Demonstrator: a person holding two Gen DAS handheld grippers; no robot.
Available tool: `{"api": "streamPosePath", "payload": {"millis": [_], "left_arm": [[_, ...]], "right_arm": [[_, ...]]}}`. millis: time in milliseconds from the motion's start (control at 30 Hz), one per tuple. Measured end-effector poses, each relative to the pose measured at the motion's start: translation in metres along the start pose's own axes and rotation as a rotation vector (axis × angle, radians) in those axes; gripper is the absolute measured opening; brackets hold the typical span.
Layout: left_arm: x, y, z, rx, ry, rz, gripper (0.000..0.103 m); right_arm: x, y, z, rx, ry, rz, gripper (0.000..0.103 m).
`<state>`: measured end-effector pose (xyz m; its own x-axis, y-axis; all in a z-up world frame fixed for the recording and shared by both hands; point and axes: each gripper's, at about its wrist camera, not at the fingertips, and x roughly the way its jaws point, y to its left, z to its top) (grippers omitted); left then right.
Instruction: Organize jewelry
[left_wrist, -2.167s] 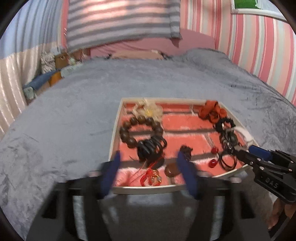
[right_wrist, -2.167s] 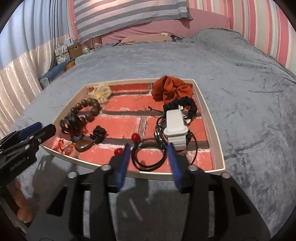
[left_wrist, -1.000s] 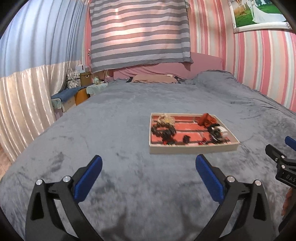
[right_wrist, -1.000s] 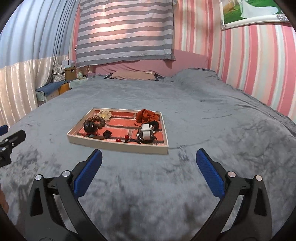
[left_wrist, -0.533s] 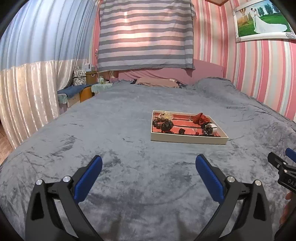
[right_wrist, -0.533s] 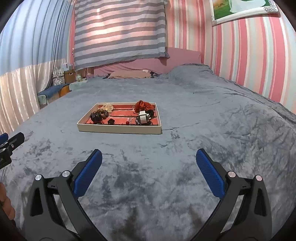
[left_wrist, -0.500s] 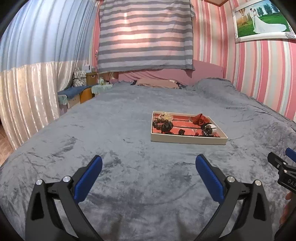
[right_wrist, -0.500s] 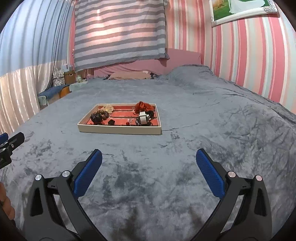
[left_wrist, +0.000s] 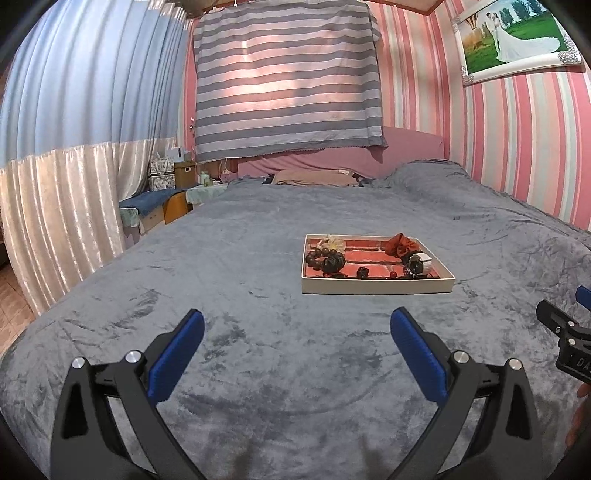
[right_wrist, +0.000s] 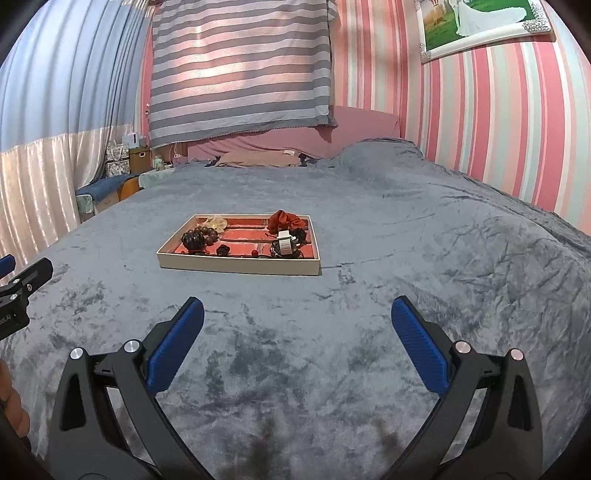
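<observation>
Your left gripper (left_wrist: 297, 328) and right gripper (right_wrist: 297, 317) both hover with fingers spread wide and empty, well short of the jewelry tray (left_wrist: 376, 286) on the grey bed (left_wrist: 258, 369).

**We pull both grippers back from the tray**

Our left gripper (left_wrist: 296, 334) and right gripper (right_wrist: 297, 323), narrowly parted at the near edge of the tray (left_wrist: 376, 286) two seconds ago, now hang wide open and well apart from it over the grey blanket (left_wrist: 240, 266). The tray looks small and distant in both views, and more of the room shows around it.
</observation>
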<state>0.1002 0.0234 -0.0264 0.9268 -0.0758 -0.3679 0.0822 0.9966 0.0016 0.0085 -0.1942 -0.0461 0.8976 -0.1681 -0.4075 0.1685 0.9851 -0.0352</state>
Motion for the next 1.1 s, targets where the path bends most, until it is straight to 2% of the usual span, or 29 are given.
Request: {"api": "streamPosePath", "payload": {"millis": [500,1100], "left_arm": [[0.0010,0.0000,0.0014,-0.004,-0.007,-0.007,0.098],[0.0001,-0.0024,0.0040,0.017,-0.028,-0.001,0.098]], "right_arm": [[-0.0048,0.0021,0.0011,-0.013,-0.039,-0.028,0.099],[-0.0042,0.0008,0.0046,-0.004,-0.031,-0.027,0.099]]}}
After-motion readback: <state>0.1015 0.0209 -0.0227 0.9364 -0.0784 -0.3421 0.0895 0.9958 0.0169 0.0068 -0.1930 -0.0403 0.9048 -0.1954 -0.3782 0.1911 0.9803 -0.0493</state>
